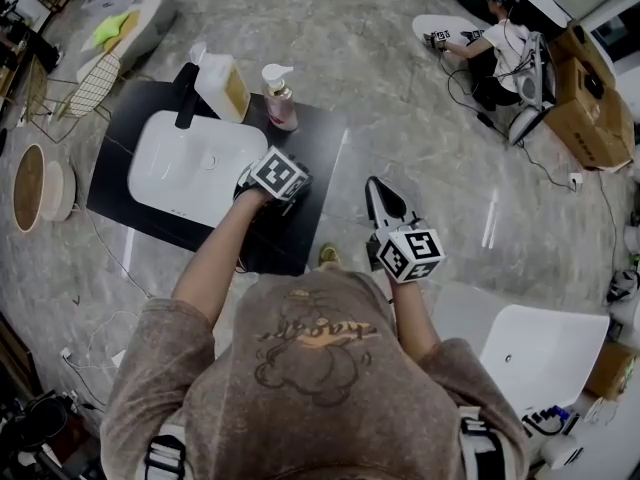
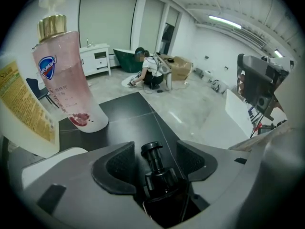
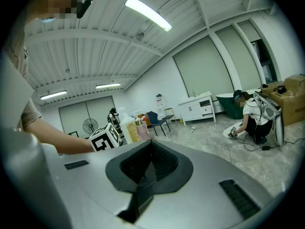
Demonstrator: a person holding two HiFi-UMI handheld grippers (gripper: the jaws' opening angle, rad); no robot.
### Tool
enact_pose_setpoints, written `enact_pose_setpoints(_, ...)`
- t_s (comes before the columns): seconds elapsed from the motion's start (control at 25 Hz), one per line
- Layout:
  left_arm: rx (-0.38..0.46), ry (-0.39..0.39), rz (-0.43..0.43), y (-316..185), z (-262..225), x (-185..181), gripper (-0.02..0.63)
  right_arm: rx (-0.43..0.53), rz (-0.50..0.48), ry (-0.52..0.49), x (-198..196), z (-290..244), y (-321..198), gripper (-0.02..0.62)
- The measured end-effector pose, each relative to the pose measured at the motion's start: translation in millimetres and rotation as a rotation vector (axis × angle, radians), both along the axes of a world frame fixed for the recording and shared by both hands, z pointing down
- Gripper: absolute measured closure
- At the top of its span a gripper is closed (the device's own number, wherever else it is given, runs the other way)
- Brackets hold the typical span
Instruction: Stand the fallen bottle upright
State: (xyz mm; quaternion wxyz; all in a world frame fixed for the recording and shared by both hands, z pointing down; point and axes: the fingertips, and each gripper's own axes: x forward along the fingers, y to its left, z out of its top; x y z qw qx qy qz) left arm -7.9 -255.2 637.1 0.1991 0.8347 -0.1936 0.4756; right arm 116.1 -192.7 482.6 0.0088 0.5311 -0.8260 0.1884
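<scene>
Since the black pump bottle (image 2: 159, 178) looks like rigid, smooth plastic and is likely light, its body below the collar seems a safer hold than the thin pump neck. It lies on the dark counter (image 2: 128, 116) between the left gripper's (image 2: 155, 157) wide-spread jaws, not yet pinched. The right gripper (image 3: 147, 168), closed on nothing, hangs off right.

A black pump bottle (image 2: 153, 168) lies on its side on the black countertop (image 2: 131, 120).

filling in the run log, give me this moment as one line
phase: pre-grasp | left gripper: open, black pump bottle between jaws, ungripped | right gripper: shut, empty | task: bottle not yet upright
</scene>
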Motion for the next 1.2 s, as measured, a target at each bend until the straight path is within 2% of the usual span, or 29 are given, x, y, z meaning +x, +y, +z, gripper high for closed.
enact_pose_setpoints(0.2,-0.033,-0.057,0.029,-1.2,13.2,3.5,0.324,-0.017,0.012,0.001,6.1,6.7,-2.7,0.595)
enact_pose_setpoints(0.44,-0.063,-0.089,0.017,-3.6,22.6,5.3,0.331,-0.033,0.032,-0.002,14.3,10.8,-3.5,0.595)
enact_pose_setpoints(0.72,-0.071,-0.146,0.042,-1.5,35.0,3.6,0.360,-0.044,0.051,-0.007,21.6,13.9,-3.8,0.595)
enact_pose_setpoints(0.84,-0.077,-0.143,0.027,-4.7,39.6,2.4,0.398,-0.048,0.057,-0.006,23.9,15.6,-3.2,0.595)
enact_pose_setpoints(1.2,-0.086,-0.147,0.021,-3.9,37.1,4.1,0.414,-0.050,0.076,-0.007,29.4,16.1,0.3,0.595)
